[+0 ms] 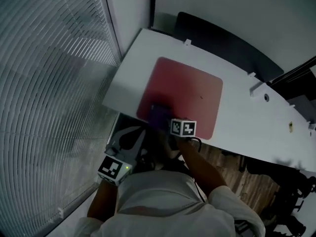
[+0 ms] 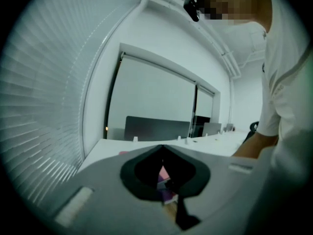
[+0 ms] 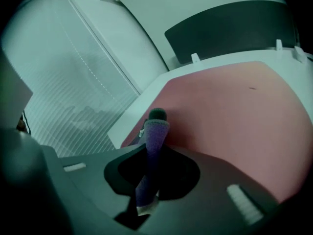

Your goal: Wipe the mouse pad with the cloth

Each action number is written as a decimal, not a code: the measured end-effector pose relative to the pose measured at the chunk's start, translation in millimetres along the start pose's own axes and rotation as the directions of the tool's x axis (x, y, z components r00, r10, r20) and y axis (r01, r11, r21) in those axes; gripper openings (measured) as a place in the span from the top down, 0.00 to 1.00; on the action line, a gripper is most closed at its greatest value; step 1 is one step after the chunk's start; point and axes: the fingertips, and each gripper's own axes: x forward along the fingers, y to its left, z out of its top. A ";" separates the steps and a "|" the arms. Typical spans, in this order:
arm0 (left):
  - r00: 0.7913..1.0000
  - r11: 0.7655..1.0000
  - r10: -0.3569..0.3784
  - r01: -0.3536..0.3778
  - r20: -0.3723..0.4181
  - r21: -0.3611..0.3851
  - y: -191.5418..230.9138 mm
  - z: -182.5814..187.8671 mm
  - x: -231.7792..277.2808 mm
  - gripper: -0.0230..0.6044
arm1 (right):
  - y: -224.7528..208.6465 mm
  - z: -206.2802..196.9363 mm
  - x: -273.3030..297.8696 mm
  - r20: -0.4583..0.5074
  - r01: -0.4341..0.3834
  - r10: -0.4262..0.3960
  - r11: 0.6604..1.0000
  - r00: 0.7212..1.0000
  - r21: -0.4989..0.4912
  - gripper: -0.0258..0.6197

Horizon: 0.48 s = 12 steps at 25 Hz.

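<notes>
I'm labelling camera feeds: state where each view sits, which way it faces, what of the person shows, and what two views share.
Head view: on the head, looking steeply down at white desk and red mouse pad; forearms, shirt show.
Left gripper view: on the left gripper beside the desk, facing across it; shirt, forearm at right.
Right gripper view: on the right gripper, low over the mouse pad, shut on the purple cloth; no body clearly seen.
Shared: head and right gripper views both show mouse pad and cloth.

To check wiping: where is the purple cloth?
In head view, the purple cloth rests on the red mouse pad, near-left corner, held in the right tongs.
</notes>
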 end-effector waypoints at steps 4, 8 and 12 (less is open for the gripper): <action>0.999 0.998 -0.043 0.043 0.001 0.043 -42.1 0.3 26.9 0.96 | -51.8 -12.2 -45.5 0.021 0.046 -0.046 0.999 0.999 0.024 0.89; 0.999 0.999 -0.044 0.044 -0.012 0.032 -79.4 -4.6 44.7 0.96 | -105.0 -27.7 -91.8 0.027 0.088 -0.089 0.995 0.996 0.044 0.89; 0.999 0.998 -0.047 0.047 -0.005 0.042 -115.9 -4.6 68.8 0.96 | -156.1 -39.9 -136.1 0.037 0.117 -0.119 0.991 0.992 0.068 0.89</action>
